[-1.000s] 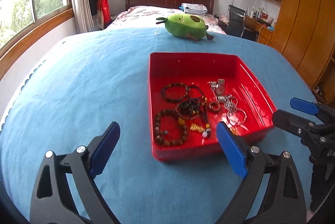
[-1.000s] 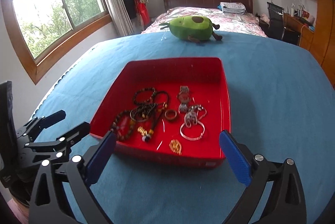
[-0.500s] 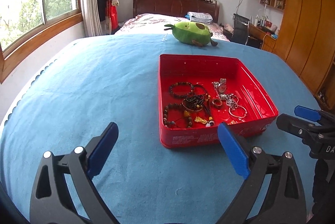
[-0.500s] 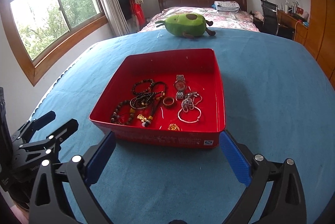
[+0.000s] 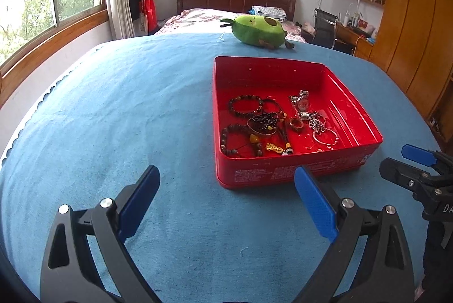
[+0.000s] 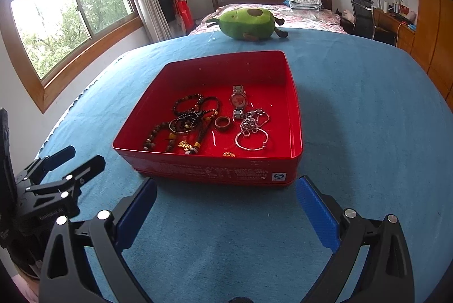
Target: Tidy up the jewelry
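Observation:
A red tin tray [image 5: 294,175] [image 6: 215,171] sits on the blue cloth and holds a jumble of jewelry: dark bead bracelets [image 5: 245,106] [image 6: 188,102], a silver watch [image 5: 301,102] [image 6: 238,100], a brown ring [image 5: 296,124] [image 6: 222,122], a silver bangle [image 5: 325,137] [image 6: 252,140] and a gold charm [image 5: 273,147] [image 6: 184,145]. My left gripper [image 5: 226,198] is open and empty, in front of the tray's near left corner. My right gripper [image 6: 226,206] is open and empty, just in front of the tray's near wall. Each gripper shows at the edge of the other's view.
A green avocado plush toy [image 5: 259,30] [image 6: 247,24] lies on the cloth beyond the tray. Blue cloth [image 5: 113,104] spreads to the left of the tray. Behind are a bed, a coat stand, a desk chair and wooden cupboards.
Both grippers have pulled back and lowered, so the tray looks farther and its near wall shows. The jewelry has not moved. Both grippers stay open.

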Demonstrator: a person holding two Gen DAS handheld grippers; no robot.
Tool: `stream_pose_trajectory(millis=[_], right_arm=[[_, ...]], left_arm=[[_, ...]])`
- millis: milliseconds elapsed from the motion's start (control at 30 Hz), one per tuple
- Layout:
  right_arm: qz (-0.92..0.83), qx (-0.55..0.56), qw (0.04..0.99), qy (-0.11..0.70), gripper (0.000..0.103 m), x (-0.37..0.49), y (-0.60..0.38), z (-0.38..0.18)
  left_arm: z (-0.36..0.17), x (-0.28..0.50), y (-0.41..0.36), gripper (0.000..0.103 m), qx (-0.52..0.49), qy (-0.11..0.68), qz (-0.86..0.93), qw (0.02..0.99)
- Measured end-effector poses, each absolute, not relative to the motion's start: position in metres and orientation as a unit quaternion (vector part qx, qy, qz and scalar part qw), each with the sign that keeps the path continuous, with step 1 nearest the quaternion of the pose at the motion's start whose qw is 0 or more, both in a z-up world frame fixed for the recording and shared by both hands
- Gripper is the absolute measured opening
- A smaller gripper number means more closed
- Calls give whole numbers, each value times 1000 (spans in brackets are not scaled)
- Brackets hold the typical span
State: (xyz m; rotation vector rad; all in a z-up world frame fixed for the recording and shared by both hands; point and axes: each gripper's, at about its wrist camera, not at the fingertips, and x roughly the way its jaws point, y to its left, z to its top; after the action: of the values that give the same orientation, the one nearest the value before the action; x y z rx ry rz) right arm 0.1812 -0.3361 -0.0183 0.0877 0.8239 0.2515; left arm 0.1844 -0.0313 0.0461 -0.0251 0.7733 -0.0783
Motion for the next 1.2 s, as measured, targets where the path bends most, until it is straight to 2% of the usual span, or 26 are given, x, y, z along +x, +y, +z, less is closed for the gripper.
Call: stream_pose_trajectory(millis=[1200], right_arm=[[129,35,906,402,99,186,-333,-27]], left_arm=[[41,190,-32,95,-4,388,-45,921]])
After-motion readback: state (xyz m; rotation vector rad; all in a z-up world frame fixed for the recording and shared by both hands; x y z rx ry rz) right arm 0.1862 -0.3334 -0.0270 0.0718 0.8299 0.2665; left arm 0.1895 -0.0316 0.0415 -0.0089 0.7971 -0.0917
